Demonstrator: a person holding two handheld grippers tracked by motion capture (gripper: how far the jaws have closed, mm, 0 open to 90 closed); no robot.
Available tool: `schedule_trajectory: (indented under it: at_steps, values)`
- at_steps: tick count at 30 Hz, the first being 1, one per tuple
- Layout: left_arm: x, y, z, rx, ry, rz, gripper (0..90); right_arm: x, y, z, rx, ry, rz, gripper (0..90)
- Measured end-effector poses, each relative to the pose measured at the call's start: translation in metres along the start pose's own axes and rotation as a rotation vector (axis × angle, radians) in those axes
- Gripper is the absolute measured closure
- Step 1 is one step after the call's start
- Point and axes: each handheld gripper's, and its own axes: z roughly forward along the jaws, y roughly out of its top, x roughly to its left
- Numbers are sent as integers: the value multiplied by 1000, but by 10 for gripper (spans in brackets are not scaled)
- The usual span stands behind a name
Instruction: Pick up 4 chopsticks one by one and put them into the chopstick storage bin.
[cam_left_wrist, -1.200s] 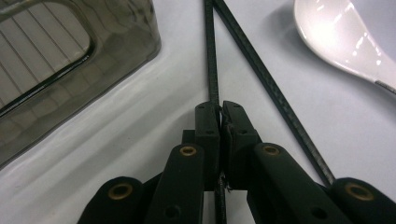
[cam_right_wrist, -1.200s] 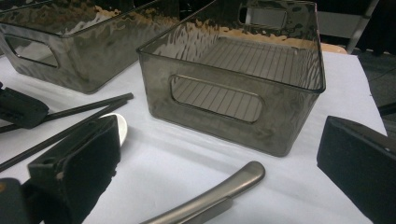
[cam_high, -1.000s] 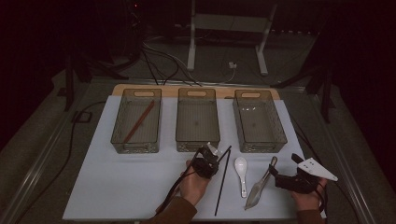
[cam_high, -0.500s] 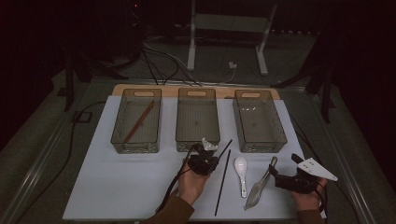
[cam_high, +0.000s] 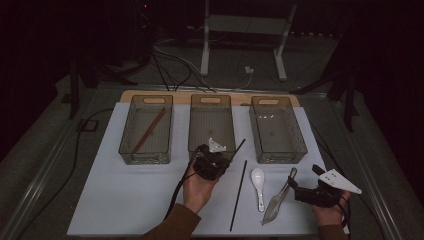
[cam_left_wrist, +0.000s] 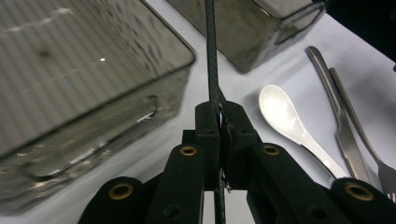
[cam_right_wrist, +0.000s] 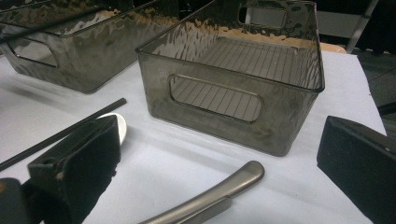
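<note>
My left gripper (cam_high: 220, 156) hangs just in front of the middle bin (cam_high: 212, 102), shut on a thin black chopstick (cam_high: 239, 146) whose tip points up and to the right. In the left gripper view the jaws (cam_left_wrist: 219, 114) pinch the chopstick (cam_left_wrist: 211, 56) tightly. A second black chopstick (cam_high: 238, 195) lies on the white mat. My right gripper (cam_high: 296, 186) rests low at the right, open, with a metal handle (cam_right_wrist: 219, 191) lying between its fingers (cam_right_wrist: 79, 168).
Three smoky plastic bins stand in a row; the left bin (cam_high: 146, 150) holds a brown chopstick (cam_high: 148, 130), and the right bin (cam_high: 278, 155) is beside my right hand. A white spoon (cam_high: 258, 181) and metal cutlery (cam_high: 278, 200) lie on the mat (cam_high: 125, 200).
My left gripper has risen and drifted up-left toward the middle bin, carrying the black chopstick off the mat. The right gripper has stayed put.
</note>
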Motion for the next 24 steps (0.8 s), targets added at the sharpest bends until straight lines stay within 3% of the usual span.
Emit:
schedule_trajectory:
  at_steps: [14,24]
  values:
    - [20,7,-16,-2,33,17,878,0,0,0,1,1,0,0]
    - [31,10,-22,-11,47,2,878,0,0,0,0,0,0,0]
